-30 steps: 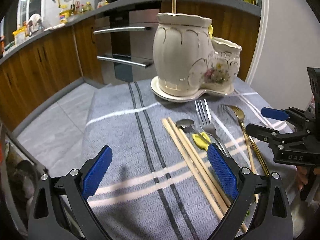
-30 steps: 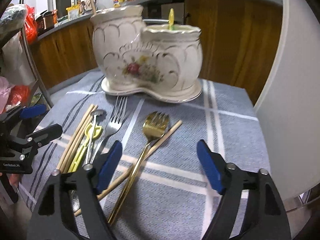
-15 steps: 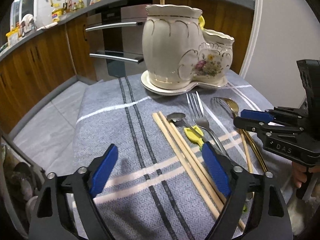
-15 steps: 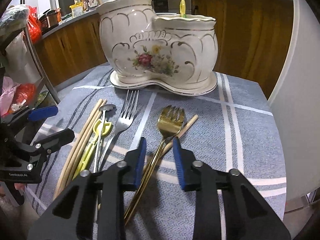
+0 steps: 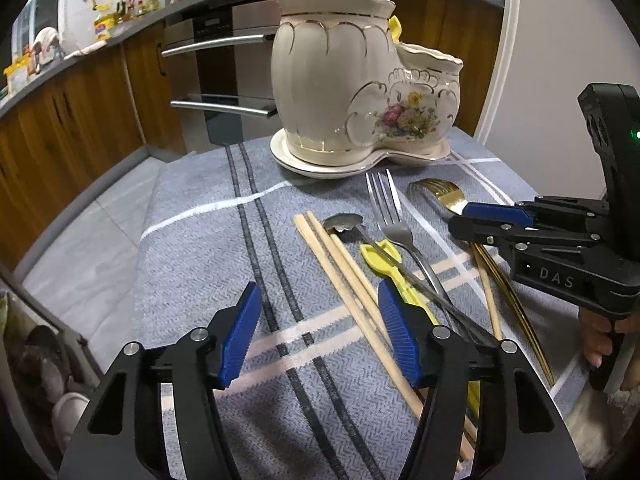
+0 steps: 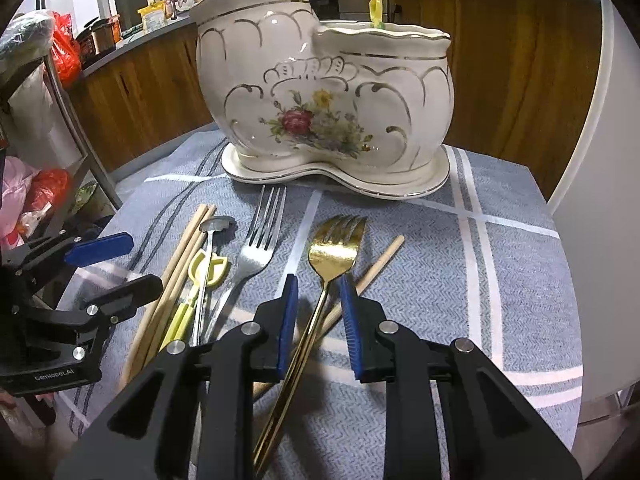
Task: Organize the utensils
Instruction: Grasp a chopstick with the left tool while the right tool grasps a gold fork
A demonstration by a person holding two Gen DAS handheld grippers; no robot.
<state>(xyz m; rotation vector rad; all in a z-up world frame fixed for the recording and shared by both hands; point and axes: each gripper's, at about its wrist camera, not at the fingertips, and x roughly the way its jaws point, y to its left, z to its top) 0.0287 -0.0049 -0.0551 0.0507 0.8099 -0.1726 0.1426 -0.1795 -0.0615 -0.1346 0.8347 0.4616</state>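
Observation:
A cream ceramic two-pot utensil holder stands on its saucer at the back of the table; it also shows in the left wrist view. A chopstick and a yellow utensil stick out of it. On the cloth lie wooden chopsticks, a small steel spoon, a yellow utensil, a silver fork, a gold fork and a single chopstick. My right gripper has its jaws narrowed around the gold fork's handle, with a small gap still visible. My left gripper is open above the cloth, beside the chopsticks.
The table carries a grey striped cloth. Its left edge drops to a tiled floor. Wooden kitchen cabinets and an oven stand behind. A rack with bags is at the left, a white wall at the right.
My right gripper's jaws have narrowed from wide open to a slim gap around the gold fork's handle and moved forward. My left gripper's opening has narrowed somewhat.

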